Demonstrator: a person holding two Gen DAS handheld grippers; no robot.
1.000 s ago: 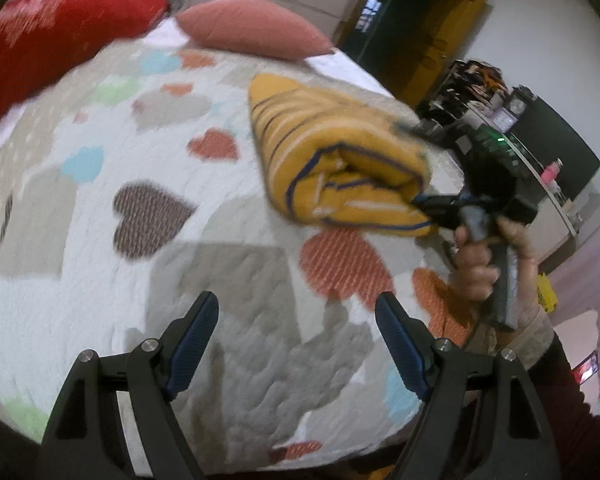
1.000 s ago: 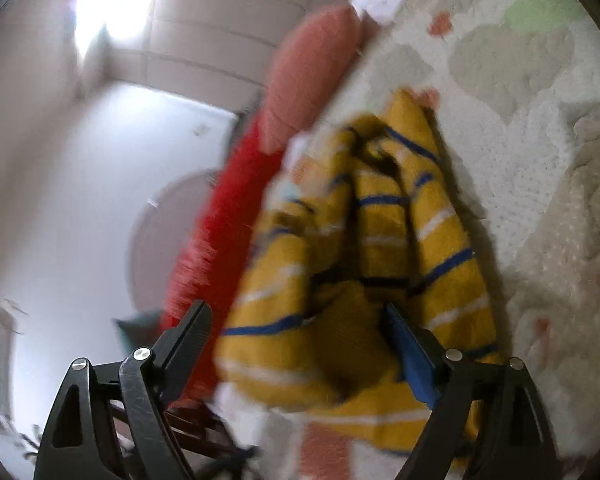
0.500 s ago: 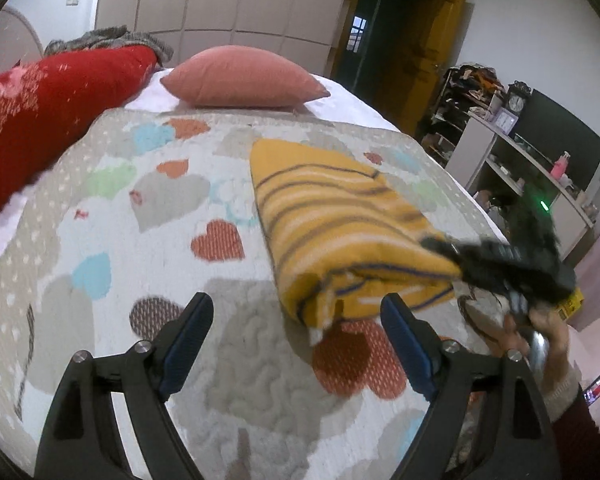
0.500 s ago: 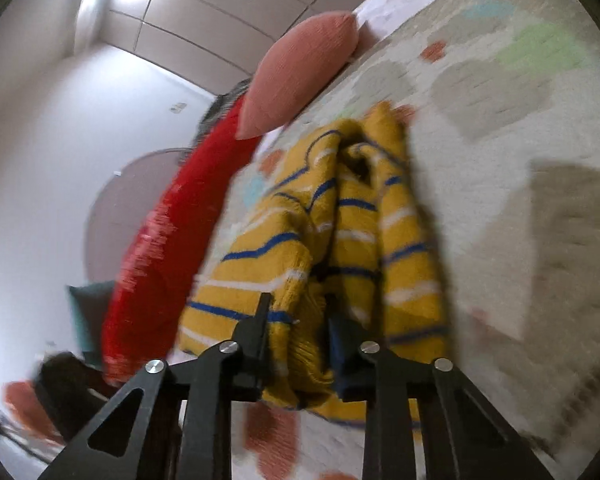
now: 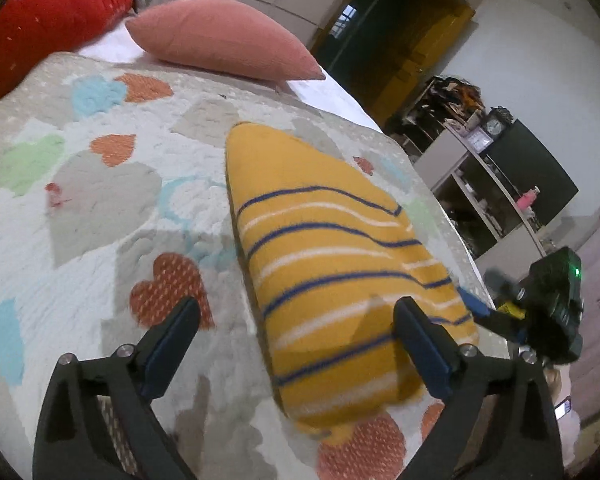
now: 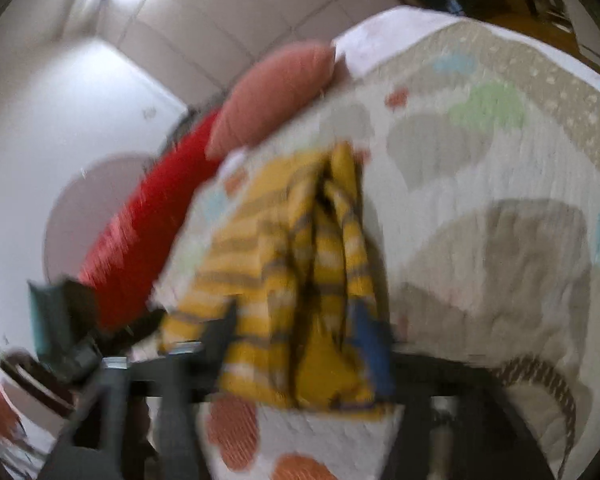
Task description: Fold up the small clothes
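A folded yellow garment [image 5: 332, 264] with blue and white stripes lies flat on the heart-patterned bedspread [image 5: 100, 200]. My left gripper [image 5: 296, 344] hovers over its near end, jaws opening wide, nothing pinched; the right finger [image 5: 420, 344] overlaps the cloth in the picture. My right gripper [image 5: 540, 312] is at the garment's right edge, a blue fingertip beside the cloth. In the blurred right wrist view the garment [image 6: 300, 280] shows its folded layers end on. The right gripper [image 6: 296, 336] has its jaws opening, with the cloth's end between them.
A pink pillow [image 5: 220, 36] and a red blanket [image 5: 44, 20] lie at the head of the bed. The bed's right edge runs close behind the garment. Beyond it stand a cluttered shelf unit [image 5: 480, 184] and a dark doorway [image 5: 380, 28].
The garment, held up a second ago, now lies flat on the bed. My right gripper pinched its end, then spread its jaws. The left gripper moved in over the garment.
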